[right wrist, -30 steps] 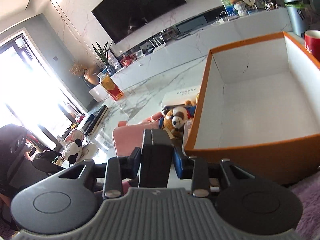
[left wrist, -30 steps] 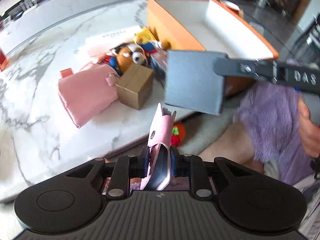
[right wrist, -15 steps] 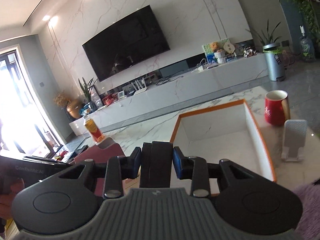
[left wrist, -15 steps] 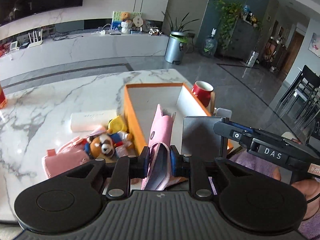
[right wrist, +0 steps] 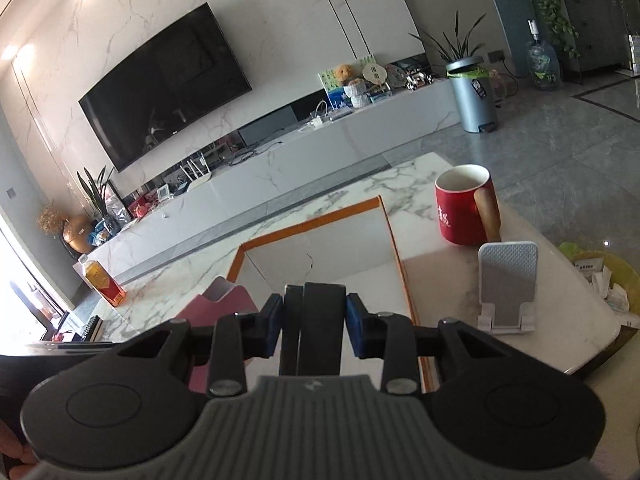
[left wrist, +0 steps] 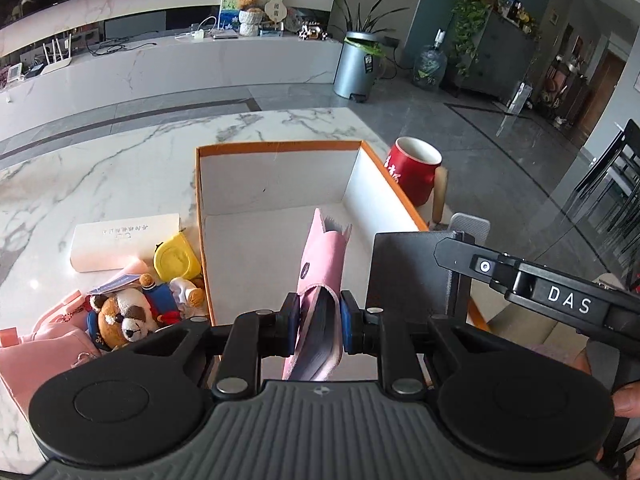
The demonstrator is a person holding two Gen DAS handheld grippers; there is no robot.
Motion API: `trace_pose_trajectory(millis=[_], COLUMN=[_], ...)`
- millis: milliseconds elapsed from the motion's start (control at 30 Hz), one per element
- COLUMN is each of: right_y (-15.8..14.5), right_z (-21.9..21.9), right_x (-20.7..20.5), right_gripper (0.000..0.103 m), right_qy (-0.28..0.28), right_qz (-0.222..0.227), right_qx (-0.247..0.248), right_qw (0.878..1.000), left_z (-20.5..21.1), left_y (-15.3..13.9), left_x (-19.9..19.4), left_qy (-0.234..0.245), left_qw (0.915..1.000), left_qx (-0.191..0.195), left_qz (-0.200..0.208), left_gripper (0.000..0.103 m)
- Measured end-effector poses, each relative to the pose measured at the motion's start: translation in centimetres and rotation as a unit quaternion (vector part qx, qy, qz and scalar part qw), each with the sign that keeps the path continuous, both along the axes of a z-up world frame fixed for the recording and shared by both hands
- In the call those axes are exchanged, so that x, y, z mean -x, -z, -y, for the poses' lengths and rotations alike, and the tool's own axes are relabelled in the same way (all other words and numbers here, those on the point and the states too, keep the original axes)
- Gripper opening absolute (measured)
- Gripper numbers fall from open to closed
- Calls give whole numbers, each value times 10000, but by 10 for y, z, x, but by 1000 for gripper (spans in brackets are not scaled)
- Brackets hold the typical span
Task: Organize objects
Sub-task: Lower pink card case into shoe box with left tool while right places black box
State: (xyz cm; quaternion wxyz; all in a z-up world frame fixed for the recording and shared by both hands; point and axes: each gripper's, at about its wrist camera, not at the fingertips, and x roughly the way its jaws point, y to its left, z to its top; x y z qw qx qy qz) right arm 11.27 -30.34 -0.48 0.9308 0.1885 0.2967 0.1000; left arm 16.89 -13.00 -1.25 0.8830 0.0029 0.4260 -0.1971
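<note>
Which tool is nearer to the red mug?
The right tool. It is at the box's right side, where the mug stands just ahead and right. The left tool is over the box's middle.

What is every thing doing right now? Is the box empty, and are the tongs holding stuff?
Left tongs: shut on pink notebook.
Pink notebook: upright, held over the box.
Right tongs: shut on dark flat case.
Dark flat case: held upright at the box's right side.
Orange box: open, nothing lying inside.
Red mug: upright, looks empty.
Teddy toy: lying on the table.
</note>
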Motion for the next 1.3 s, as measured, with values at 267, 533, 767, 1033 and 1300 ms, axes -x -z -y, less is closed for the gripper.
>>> trace_pose_trajectory(millis=[267, 533, 767, 1033, 1300], right_y=[37, 59, 69, 69, 66], right_z=[-25, -34, -34, -32, -42], right_x=[-30, -40, -41, -39, -39], right_gripper=[36, 36, 36, 36, 36], right_qy=[-352, -538, -572, -625, -770], right_qz=[-437, -763, -989, -1144, -1263], right_qx=[180, 261, 129, 6, 32], right_qw=[9983, 9953, 9934, 9915, 9890], left_z=[10, 20, 18, 16, -6], left_y=[27, 49, 52, 47, 25], left_x=[-5, -9, -7, -4, 5], left_qy=[-23, 62, 211, 459, 440], left_qw=[9977, 9921, 9906, 9875, 9933], left_qx=[-559, -1006, -1099, -1219, -833], left_qz=[-383, -745, -786, -893, -671], left_gripper=[24, 24, 28, 41, 48])
